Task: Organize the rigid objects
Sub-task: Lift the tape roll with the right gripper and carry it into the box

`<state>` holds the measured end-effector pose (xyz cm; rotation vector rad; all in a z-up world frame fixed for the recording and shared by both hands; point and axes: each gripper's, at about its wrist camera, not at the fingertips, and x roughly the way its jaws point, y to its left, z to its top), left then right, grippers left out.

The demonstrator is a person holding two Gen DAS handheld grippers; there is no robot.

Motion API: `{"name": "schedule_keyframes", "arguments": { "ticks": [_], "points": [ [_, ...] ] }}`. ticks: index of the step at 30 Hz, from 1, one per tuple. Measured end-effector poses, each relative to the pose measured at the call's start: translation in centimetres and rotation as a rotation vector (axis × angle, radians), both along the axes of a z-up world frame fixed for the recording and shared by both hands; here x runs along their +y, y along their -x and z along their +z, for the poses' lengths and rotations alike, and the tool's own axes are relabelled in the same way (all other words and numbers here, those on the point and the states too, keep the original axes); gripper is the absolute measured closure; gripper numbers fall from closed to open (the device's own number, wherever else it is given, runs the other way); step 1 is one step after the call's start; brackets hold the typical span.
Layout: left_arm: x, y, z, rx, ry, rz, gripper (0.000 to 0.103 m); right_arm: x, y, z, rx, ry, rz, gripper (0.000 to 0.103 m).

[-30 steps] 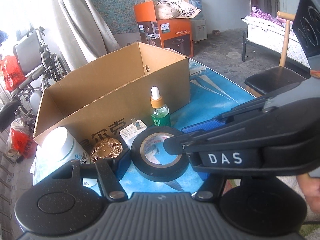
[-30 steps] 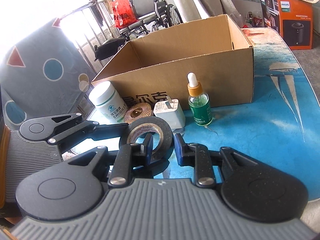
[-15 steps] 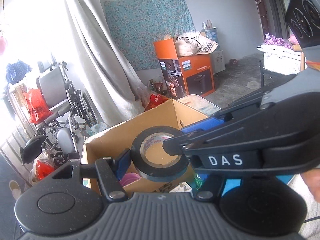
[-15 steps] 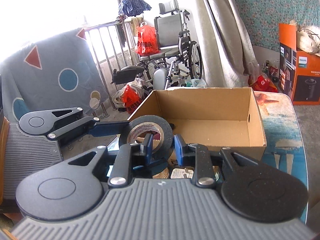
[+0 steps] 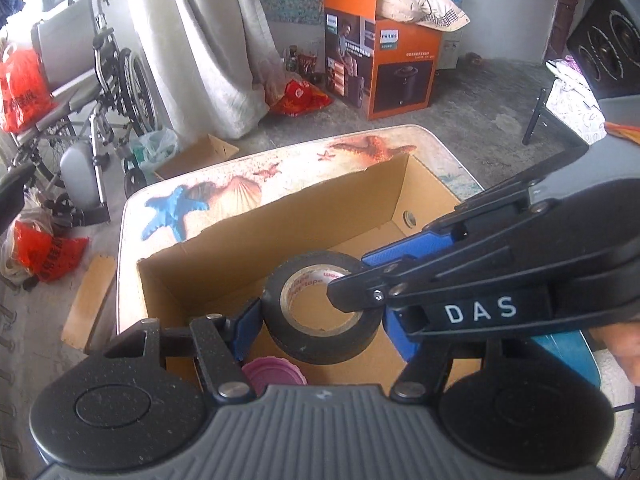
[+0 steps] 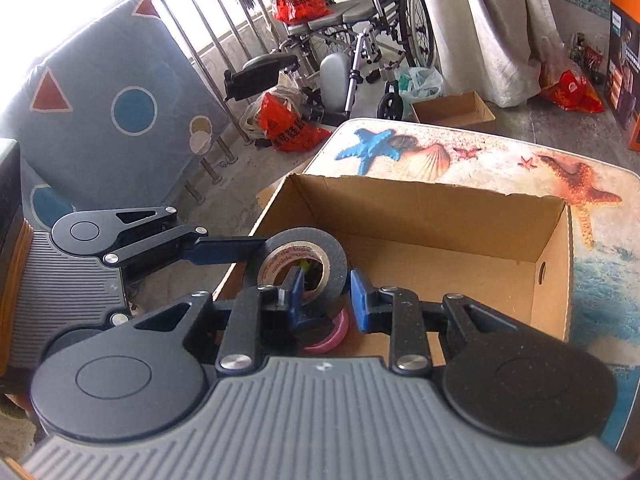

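Two grippers met over the cardboard box (image 5: 280, 216) at frame centre. Left gripper (image 5: 316, 320) was clamped across the black tape roll (image 5: 320, 312); right gripper (image 6: 324, 292) pinched the roll's wall, one finger through its core. A pink lid (image 5: 274, 376) lay on the box floor beneath, lower centre. Right half of the box stood bare, the seashell-print table (image 6: 440, 152) beyond its far wall.
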<state>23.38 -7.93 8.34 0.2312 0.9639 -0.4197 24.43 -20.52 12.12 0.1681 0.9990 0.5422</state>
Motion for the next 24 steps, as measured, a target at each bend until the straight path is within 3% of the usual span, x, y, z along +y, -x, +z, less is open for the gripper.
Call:
{"name": "schedule_keyframes", "arguments": {
  "ticks": [5,10,20,24],
  "points": [
    [1.1,-5.4,-5.0,0.190,0.009,0.030,0.036,0.3,-5.7,-6.6,0.214,0.005,0.009,0.078],
    [1.0,-8.5,-8.6,0.283,-0.013,0.051,0.036,0.7,-9.2,-11.6,0.330,0.029,0.007,0.078],
    [1.5,-10.9,-11.9,0.340,-0.085,0.087,0.036,3.0,-13.0,-15.7,0.356,0.077,0.048,0.078],
    [1.9,-11.5,-12.4,0.321,-0.123,0.106,0.036,3.8,-13.4,-16.1,0.343,0.060,0.045,0.078]
  ]
}}
